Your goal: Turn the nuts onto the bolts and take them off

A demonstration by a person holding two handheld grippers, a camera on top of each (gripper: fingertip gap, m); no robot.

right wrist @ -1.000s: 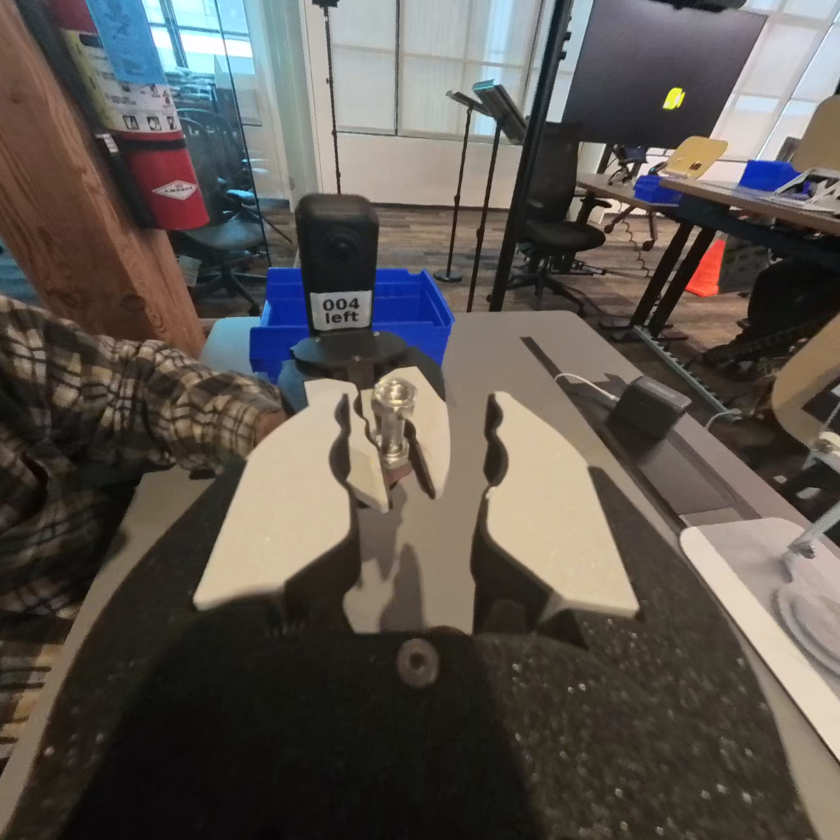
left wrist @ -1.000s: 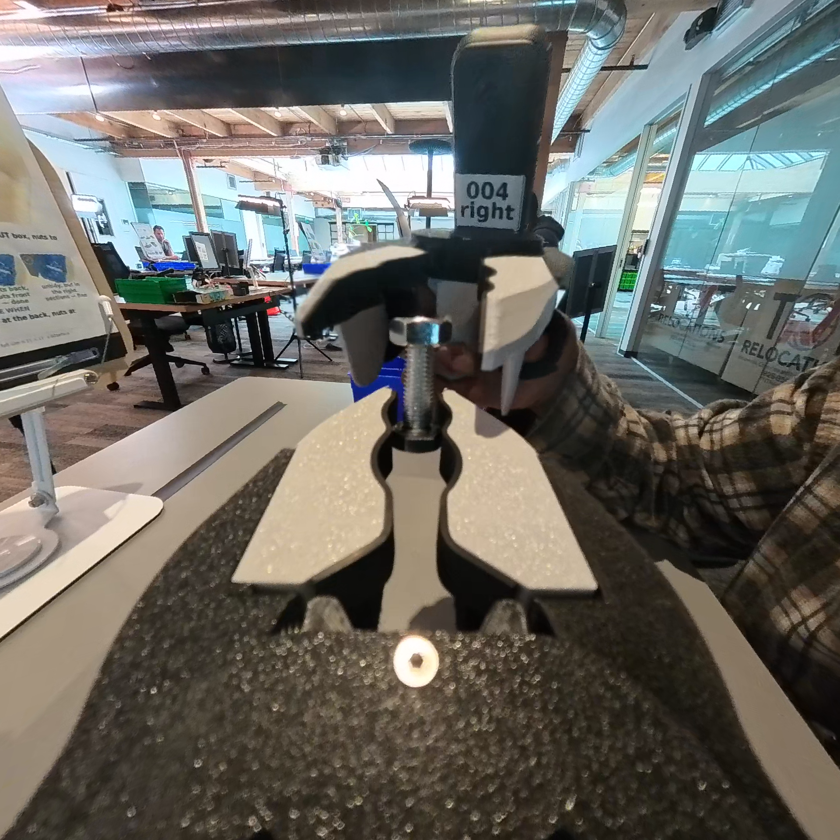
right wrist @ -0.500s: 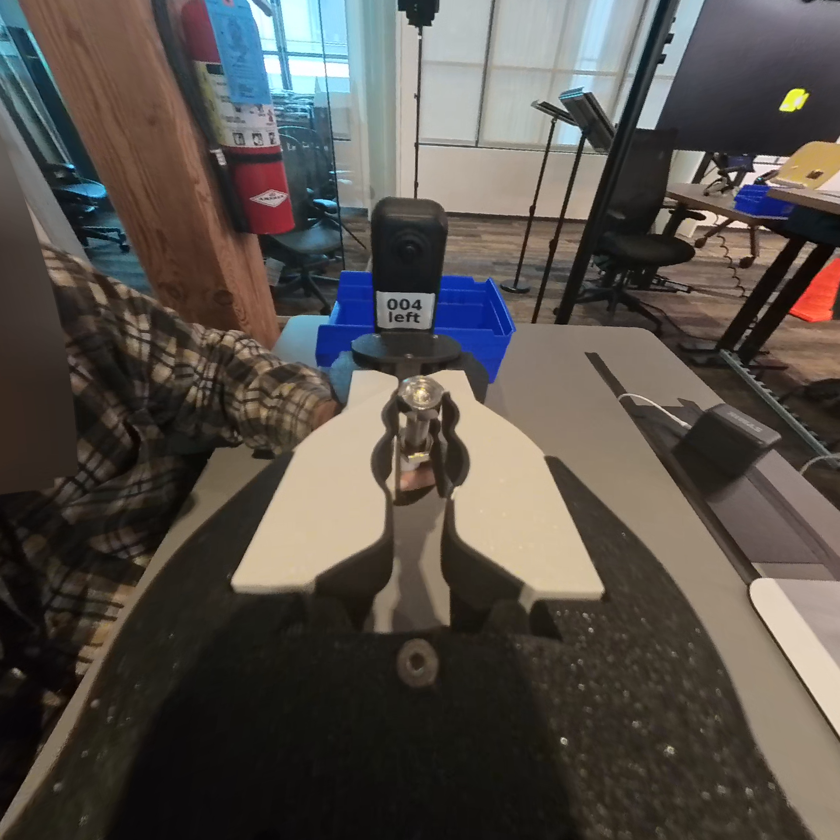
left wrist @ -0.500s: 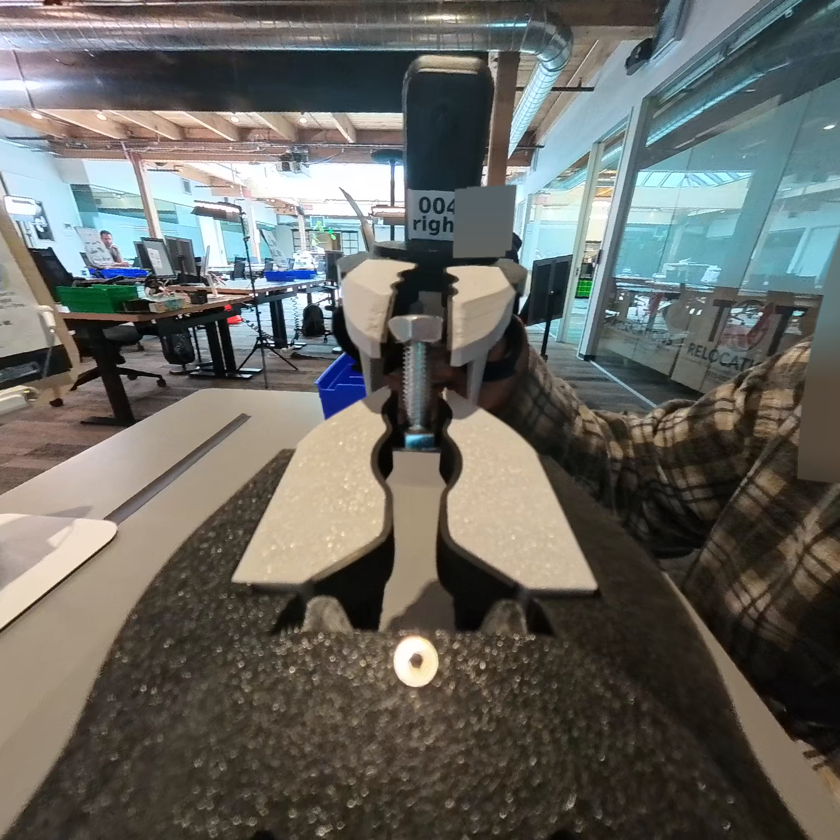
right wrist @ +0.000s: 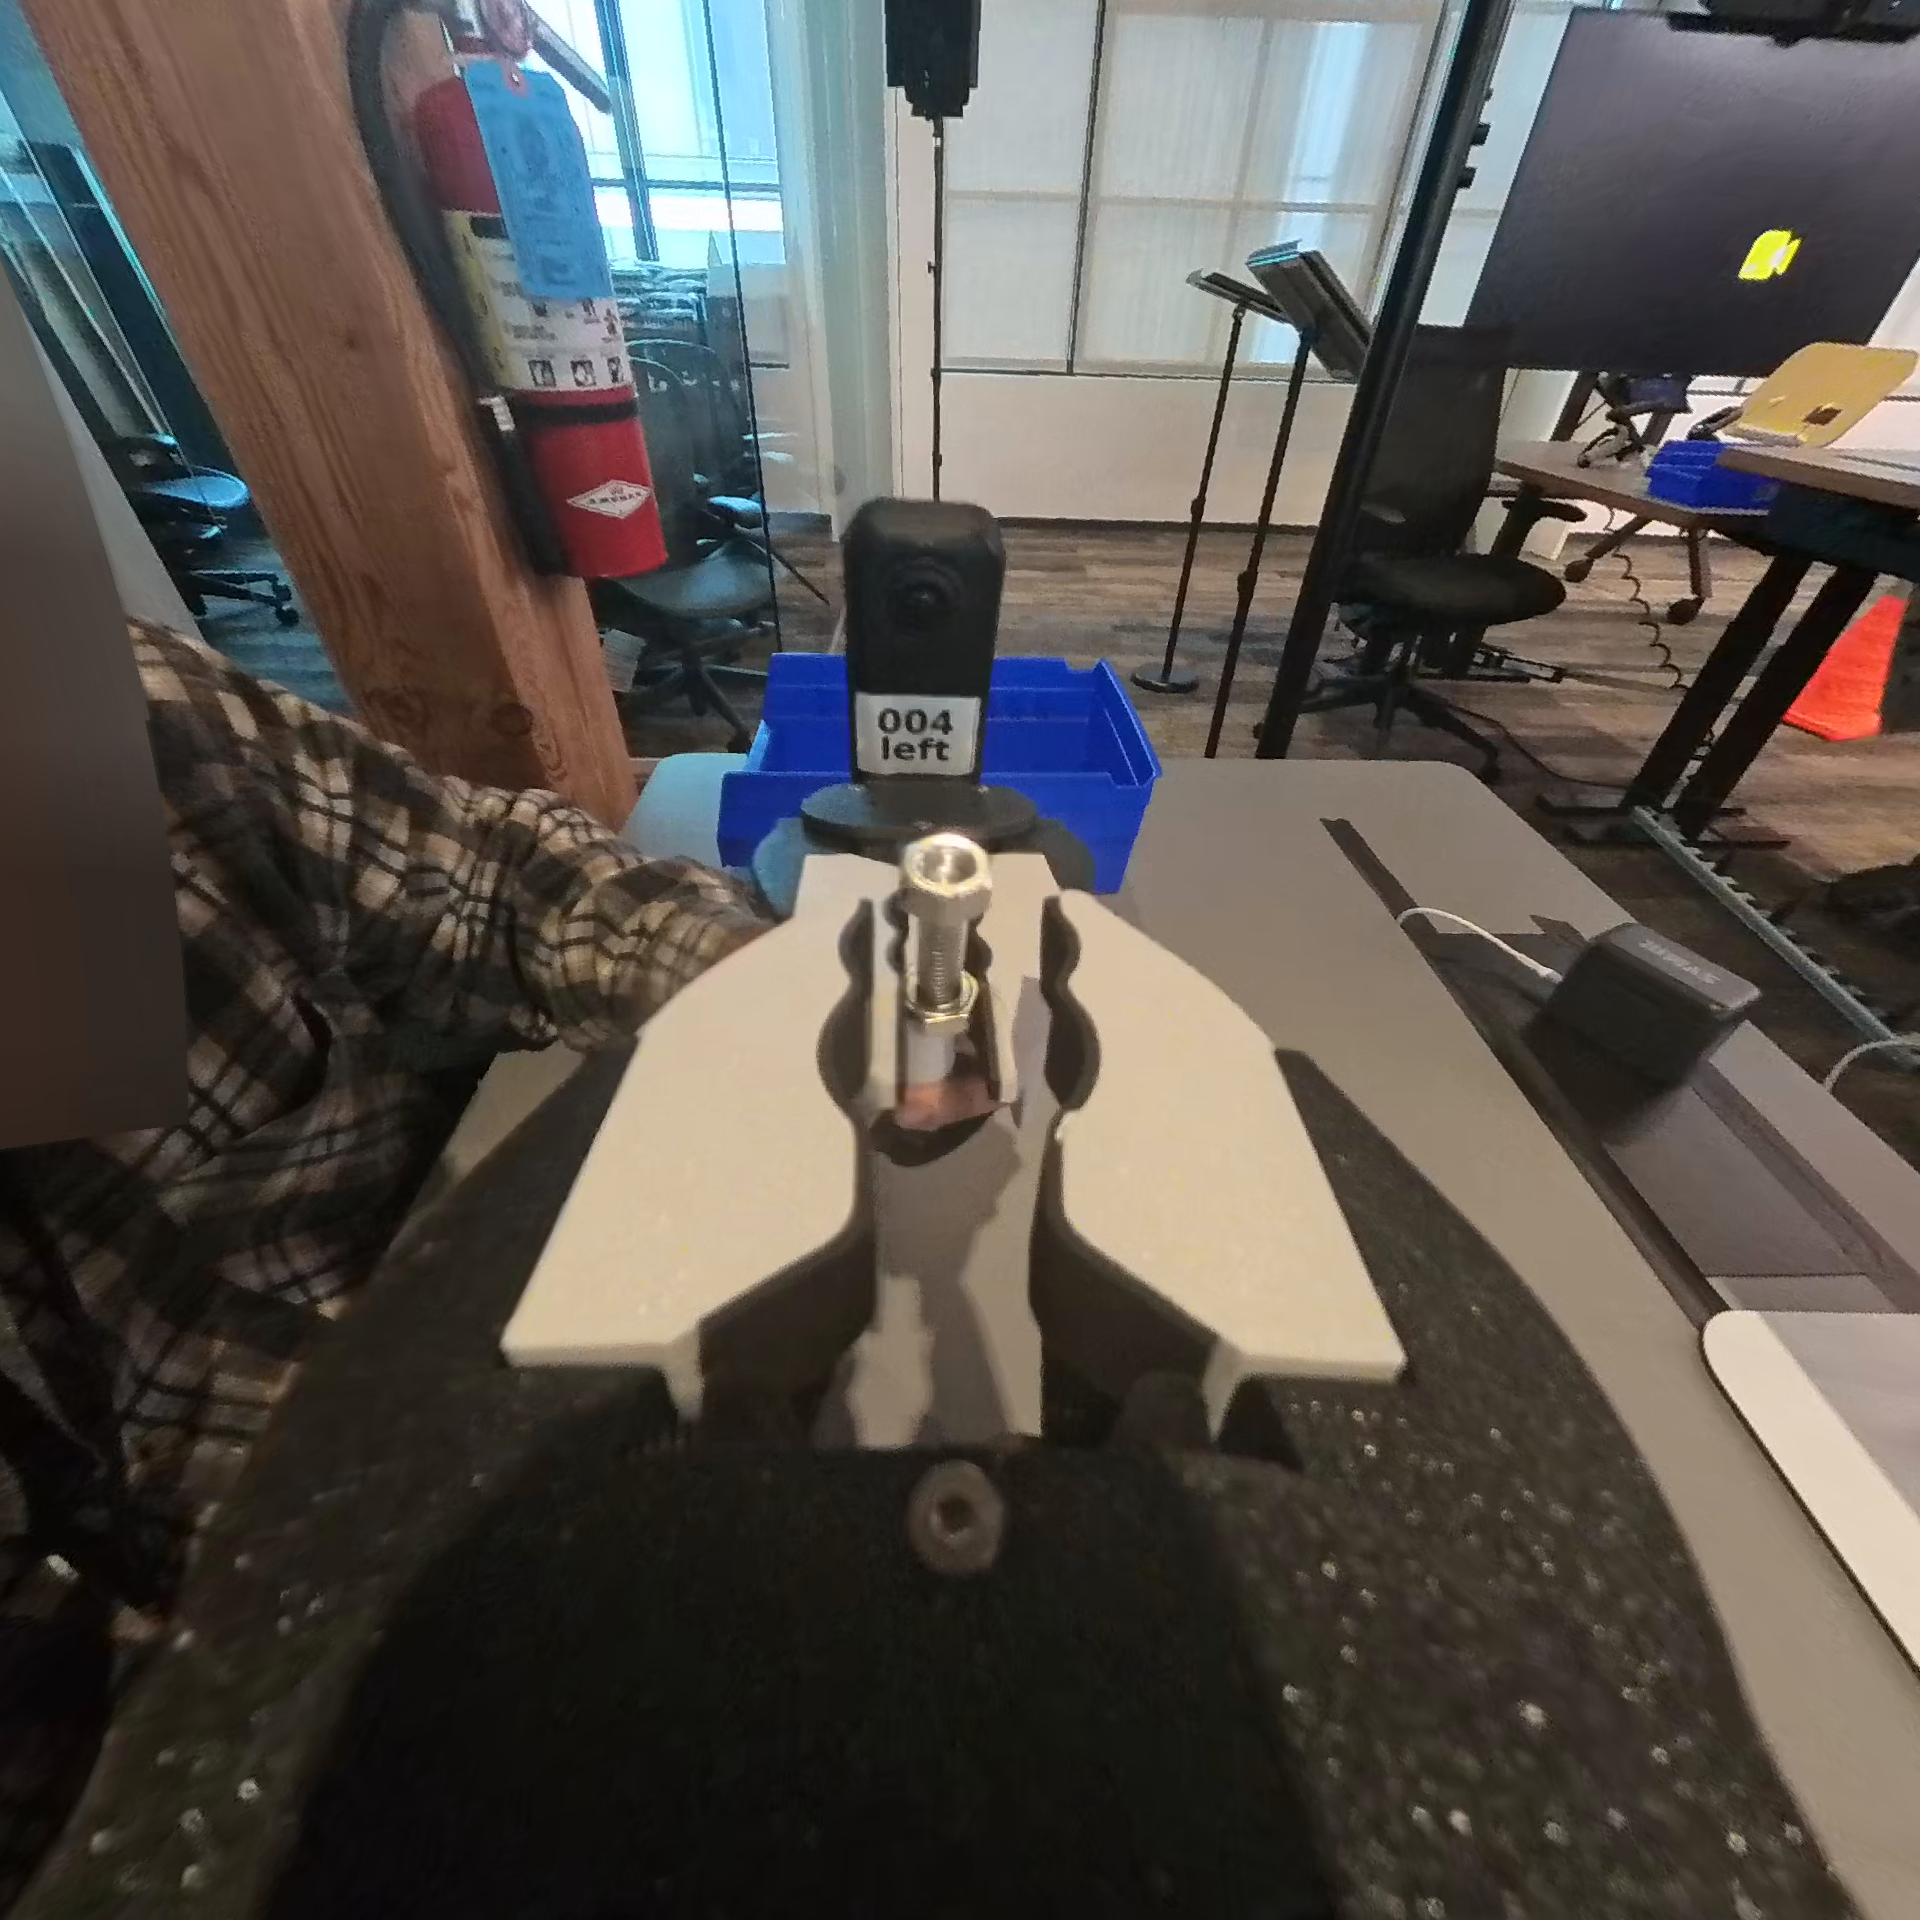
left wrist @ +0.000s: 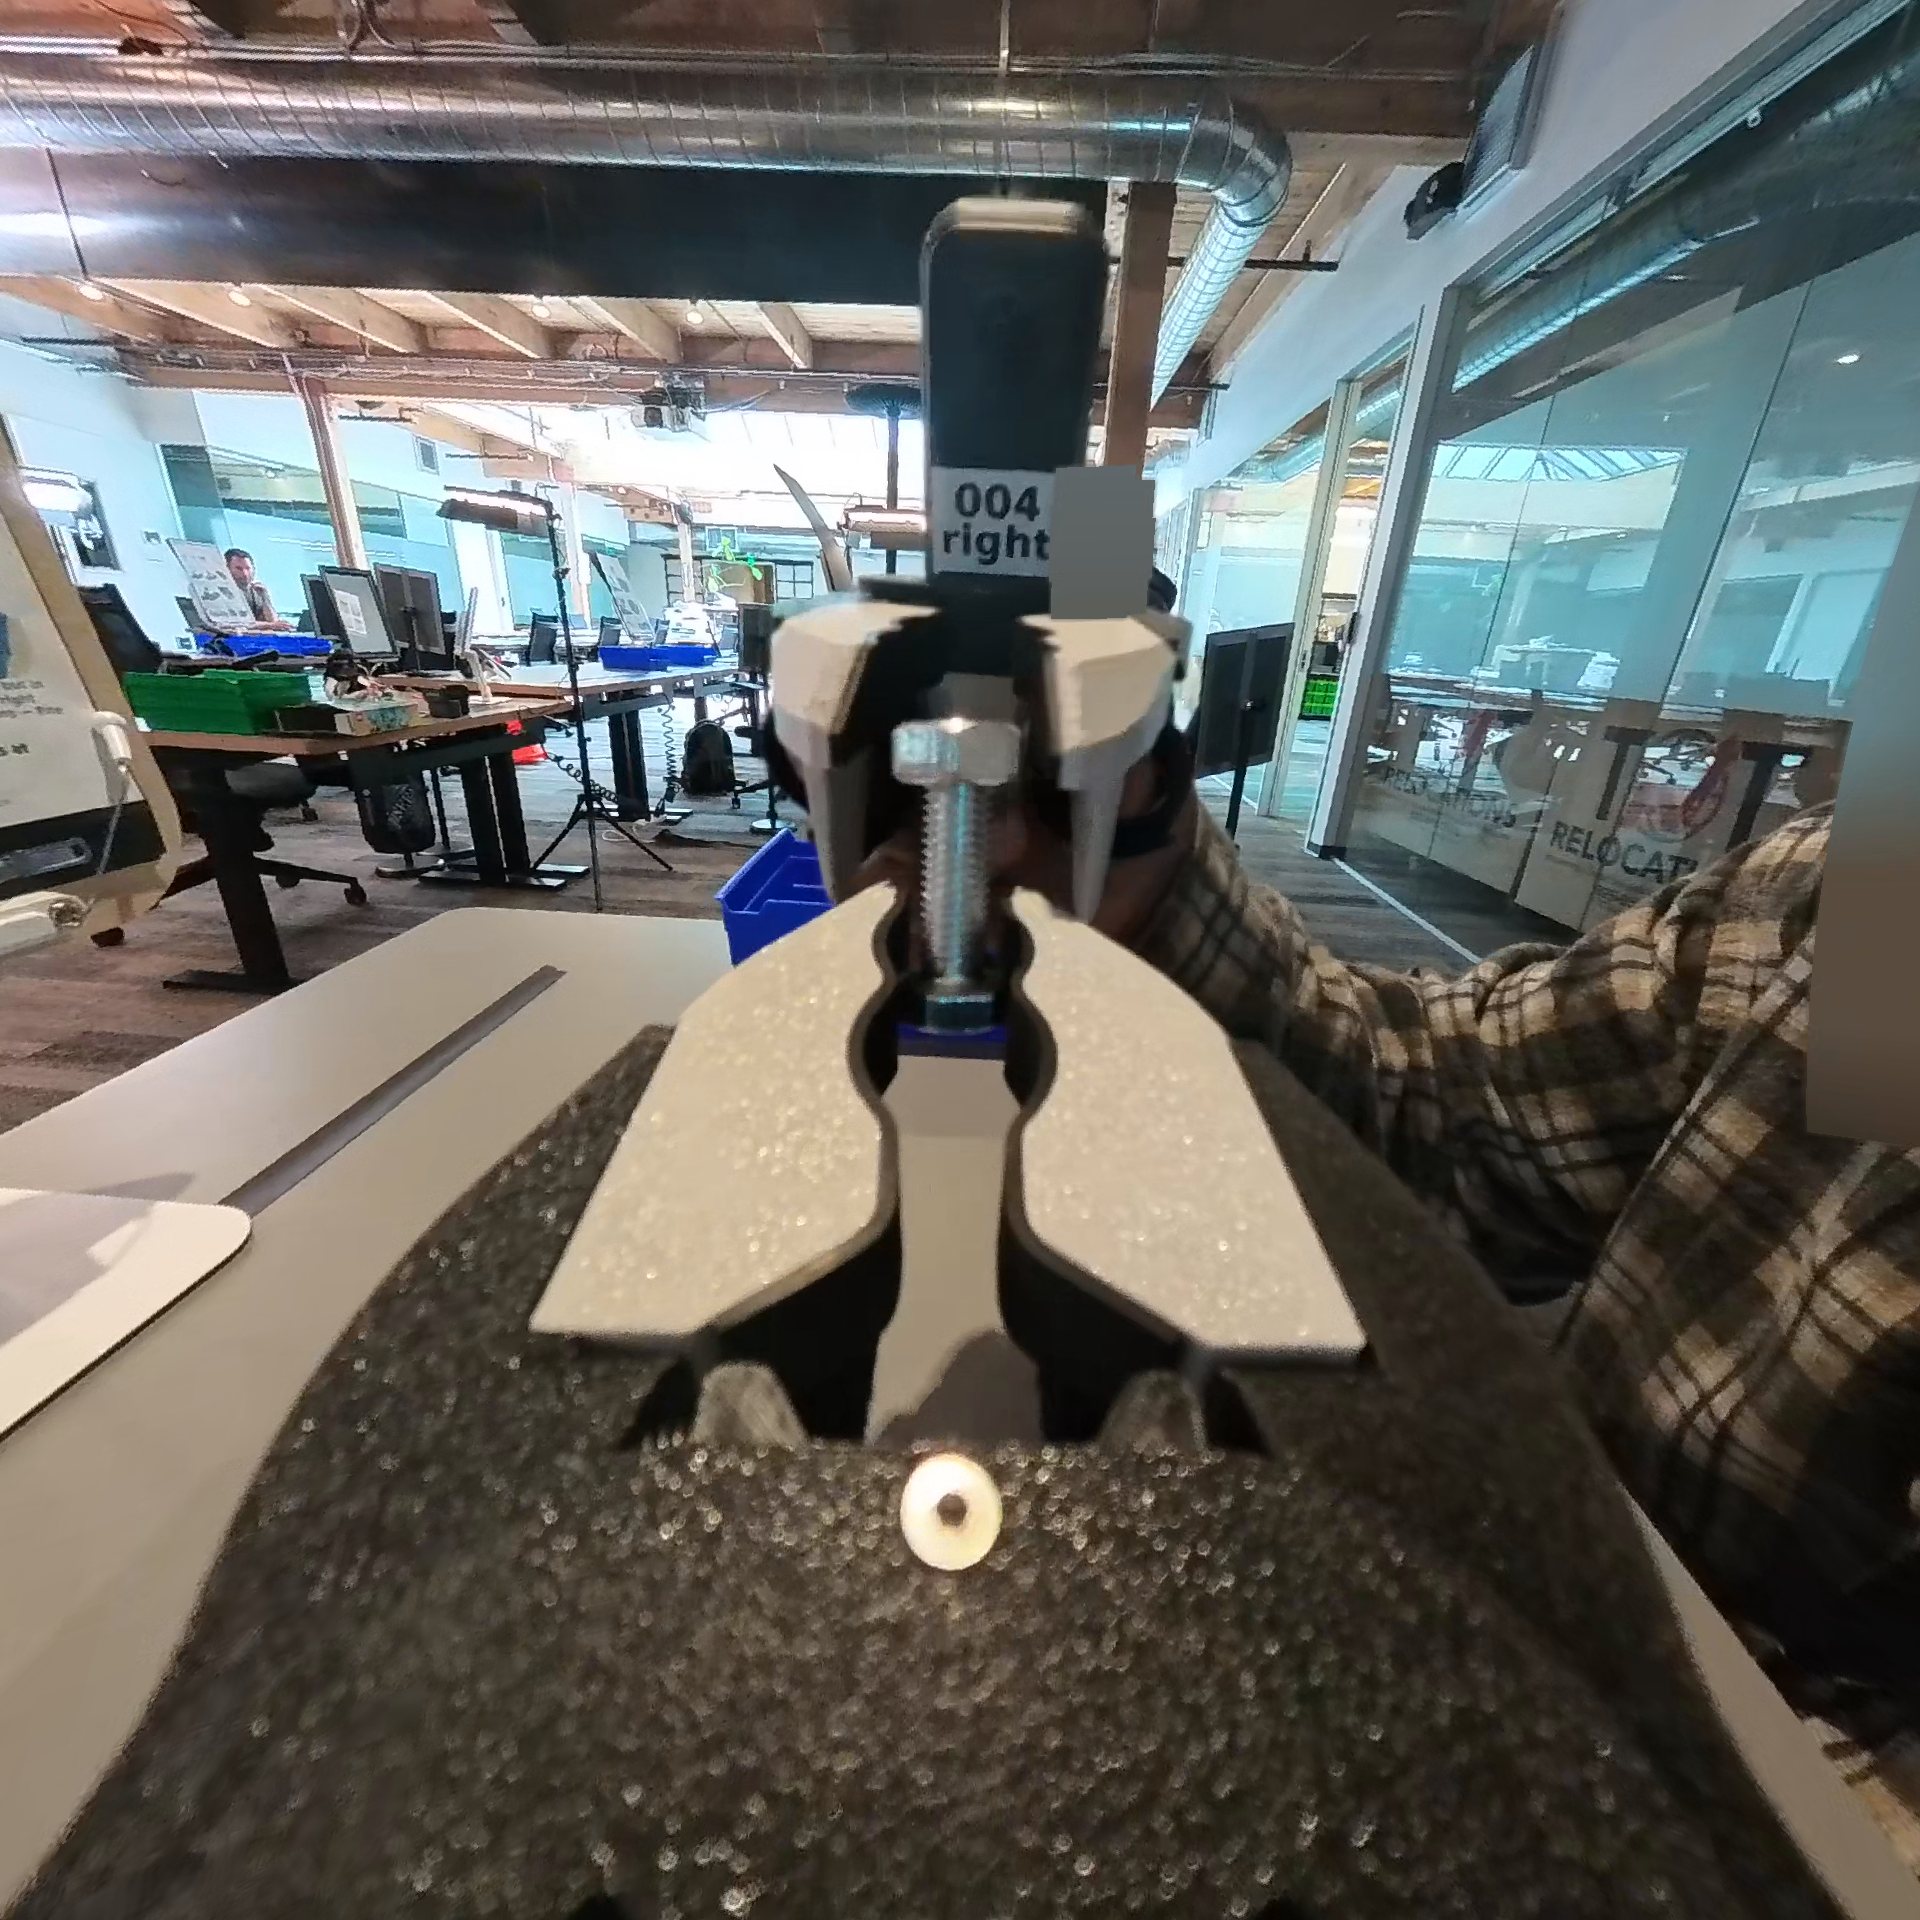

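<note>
A silver bolt (left wrist: 954, 831) stands upright with its hex head on top. A nut (left wrist: 956, 1006) sits low on its thread. My left gripper (left wrist: 951, 920) is shut on the nut, and the shaft rises between its fingertips. It also shows in the right wrist view (right wrist: 997, 1049), facing me, with the bolt (right wrist: 940, 935) and nut (right wrist: 940, 1003). My right gripper (right wrist: 948, 912) faces it from the other side. Its fingers stand either side of the bolt head with a small gap on each side, so it is open. It also shows in the left wrist view (left wrist: 961, 894).
Both grippers hover over a grey table (left wrist: 312, 1039) with a dark slot along it. A blue bin (right wrist: 1049, 748) stands behind the left gripper. A black box with a white cable (right wrist: 1642, 997) and a white base plate (left wrist: 104, 1268) lie to the side. Plaid sleeves (left wrist: 1558, 1143) flank the grippers. My left and right fingertips are right by each other.
The right gripper was open and tilted, then closed on the bolt head. It has now opened a little around it. The left gripper kept its grip throughout.
</note>
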